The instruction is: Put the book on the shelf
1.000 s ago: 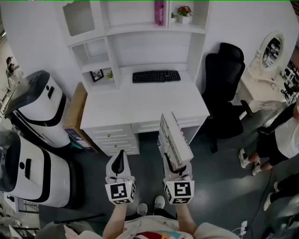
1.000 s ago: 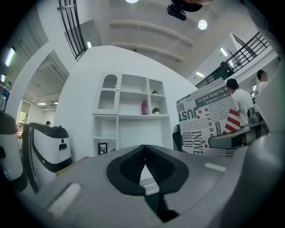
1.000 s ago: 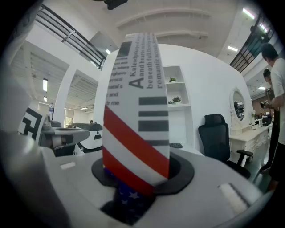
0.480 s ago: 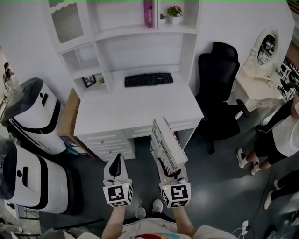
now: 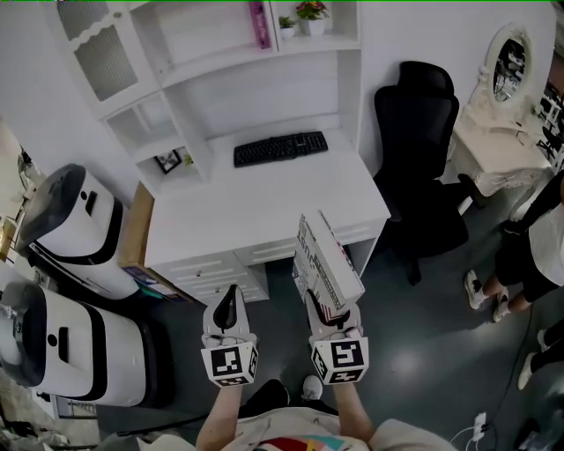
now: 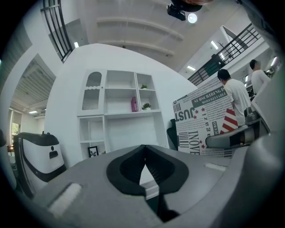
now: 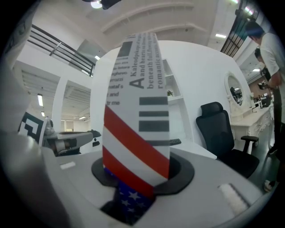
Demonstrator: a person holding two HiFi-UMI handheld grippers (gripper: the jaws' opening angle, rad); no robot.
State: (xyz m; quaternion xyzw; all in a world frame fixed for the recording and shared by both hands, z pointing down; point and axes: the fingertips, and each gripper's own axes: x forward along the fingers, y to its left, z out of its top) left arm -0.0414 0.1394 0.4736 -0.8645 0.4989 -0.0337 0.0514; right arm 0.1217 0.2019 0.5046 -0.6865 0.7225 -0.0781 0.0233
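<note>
A book [image 5: 324,264] with black lettering and red-white stripes on its cover stands on end between the jaws of my right gripper [image 5: 328,308], which is shut on its lower edge. In the right gripper view the book [image 7: 136,120] fills the middle. My left gripper [image 5: 227,304] hangs beside it, shut and holding nothing; its jaws [image 6: 143,167] meet at the tips. The book [image 6: 205,124] also shows at the right of the left gripper view. The white shelf unit [image 5: 220,62] rises over the desk [image 5: 256,207] ahead; a pink book [image 5: 261,25] stands on its upper shelf.
A black keyboard [image 5: 280,148] lies on the desk. A black office chair [image 5: 421,150] stands right of it, two white machines [image 5: 70,264] at the left. A potted plant [image 5: 313,16] sits on the top shelf. A person's legs [image 5: 520,255] are at the far right.
The view has shifted: the desk and shelf now sit slightly lower and tilted left. Both grippers hold the same pose, the book still in the right one.
</note>
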